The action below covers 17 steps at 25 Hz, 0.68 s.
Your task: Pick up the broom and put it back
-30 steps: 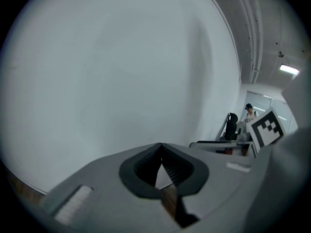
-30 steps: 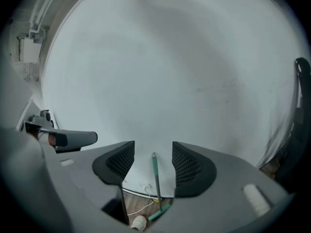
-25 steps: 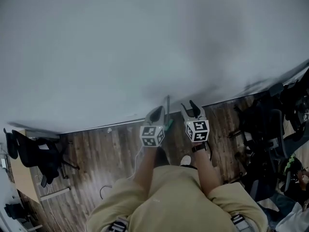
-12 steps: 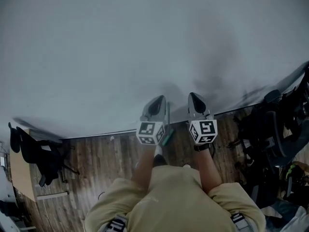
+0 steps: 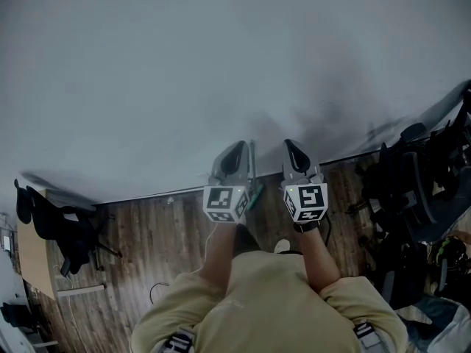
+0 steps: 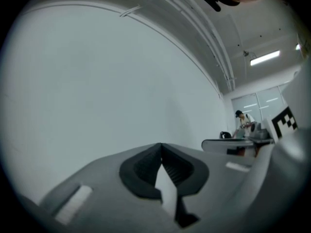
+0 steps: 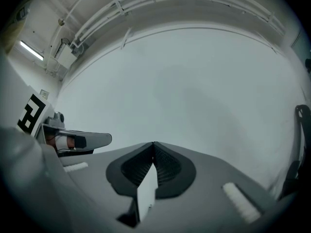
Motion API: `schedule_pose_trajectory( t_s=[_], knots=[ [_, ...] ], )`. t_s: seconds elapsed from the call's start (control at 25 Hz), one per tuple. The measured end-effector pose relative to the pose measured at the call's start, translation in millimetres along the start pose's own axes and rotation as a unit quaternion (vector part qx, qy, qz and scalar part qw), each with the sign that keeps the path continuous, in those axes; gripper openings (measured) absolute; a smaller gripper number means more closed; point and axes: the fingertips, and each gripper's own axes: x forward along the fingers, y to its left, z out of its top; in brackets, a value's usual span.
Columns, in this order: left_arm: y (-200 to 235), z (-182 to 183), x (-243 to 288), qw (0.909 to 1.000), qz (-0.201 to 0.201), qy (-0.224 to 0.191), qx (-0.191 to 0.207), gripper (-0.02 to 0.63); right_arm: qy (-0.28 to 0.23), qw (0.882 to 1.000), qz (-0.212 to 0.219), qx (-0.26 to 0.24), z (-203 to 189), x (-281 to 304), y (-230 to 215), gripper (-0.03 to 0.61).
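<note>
You stand close to a plain grey wall (image 5: 221, 65), with a dark wooden floor (image 5: 162, 234) running along its foot. Black chairs (image 5: 55, 230) sit on the floor off to your left, a heap of black gear (image 5: 416, 190) off to your right, and a thin cable (image 5: 158, 293) curls on the boards by your left leg.

You hold both claws up side by side, pointing at the wall. The left claw (image 5: 239, 148) has its jaws pressed together with nothing between them. The right claw (image 5: 291, 145) is the same, closed tip to tip and empty.

The broom (image 5: 254, 169) shows only in the head view. It appears as a thin pale handle standing between your two claws, just beside the left one, with a green piece lower down. That view does not show whether it touches the left claw, and neither claw grips it.

The left gripper view shows what the head view does not: a bright ceiling light (image 6: 265, 58), tall windows, and a person (image 6: 241, 119) far down the room. The side of your right claw sits at its right edge. The right gripper view shows pipes (image 7: 146, 6) running along the top of the wall and a dark shape (image 7: 302, 130) at its right rim that is too cut off to name. Your left claw is at its left edge.
</note>
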Motion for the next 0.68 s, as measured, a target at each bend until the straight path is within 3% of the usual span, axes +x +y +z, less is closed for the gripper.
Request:
schedule_pose_trajectory(
  t_s=[0.28, 0.68],
  knots=[
    [-31.5, -23.8, -13.5, 0.9996, -0.010, 0.023, -0.011, -0.002, 0.009, 1.000, -0.004, 0.003, -11.4, -33.3, -9.7, 0.005],
    [-46.6, -26.3, -27.1, 0.9989, -0.004, 0.047, 0.010, -0.002, 0.009, 1.000, -0.002, 0.026, -13.7, -51.0, -16.4, 0.005]
  ],
)
